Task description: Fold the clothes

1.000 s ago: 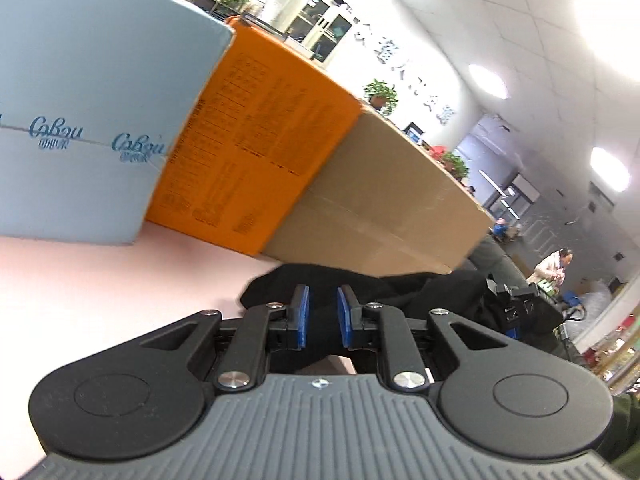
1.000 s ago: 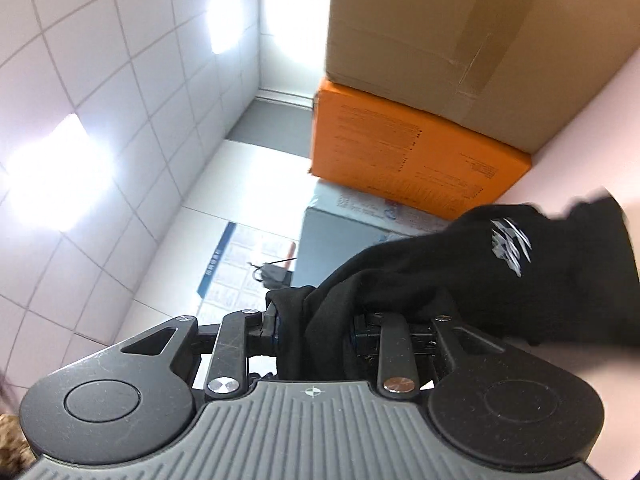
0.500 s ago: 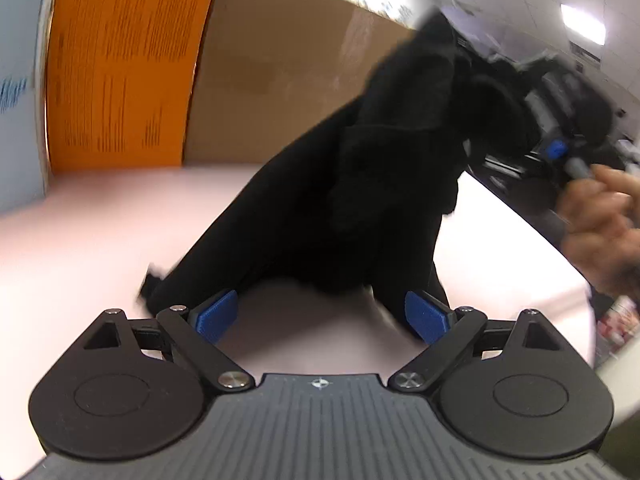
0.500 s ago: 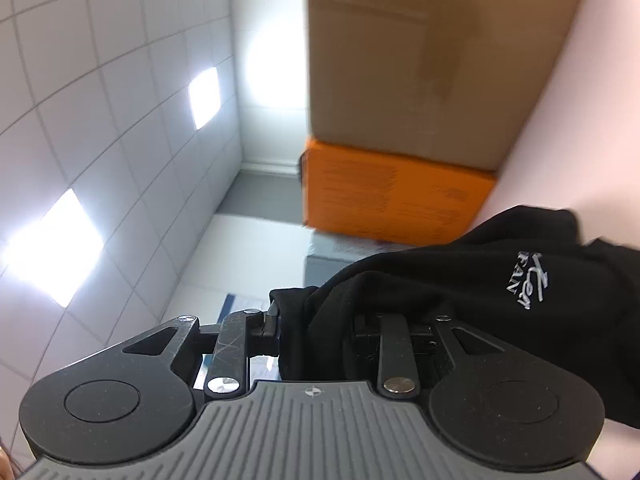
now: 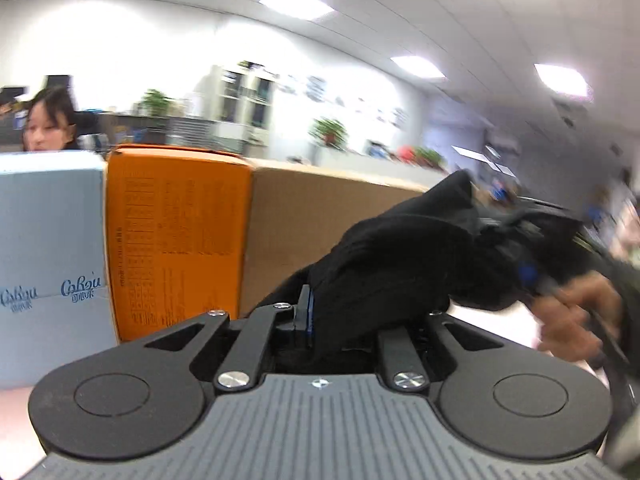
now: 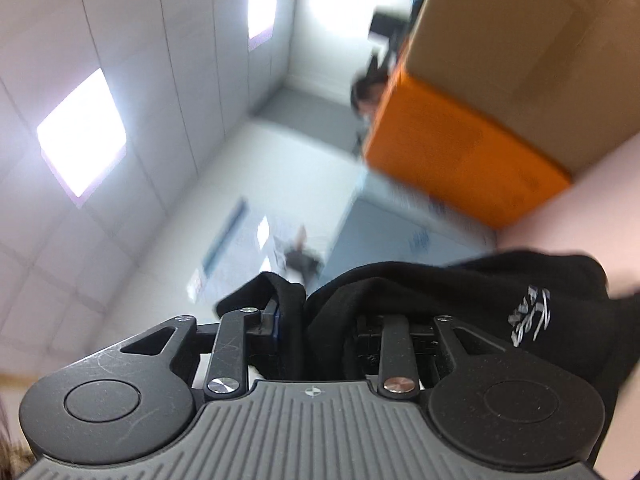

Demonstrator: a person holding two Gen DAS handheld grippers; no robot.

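Left wrist view: the left gripper (image 5: 344, 316), its jaws having just snapped closed, pinches a fold of the soft, rumpled black cloth garment (image 5: 404, 256) held up before a matte pale-blue carton (image 5: 52, 248), a glossy orange printed box (image 5: 176, 240) and a plain brown cardboard box (image 5: 320, 224).

Right wrist view: the right gripper (image 6: 316, 324), whose jaws have eased slightly apart, clamps the garment's bunched edge; a white logo (image 6: 530, 316) shows on the cloth.

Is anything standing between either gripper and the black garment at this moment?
Nothing visible. The left gripper has just closed its jaws on the black garment, and the right gripper also has the cloth clamped in its jaws.
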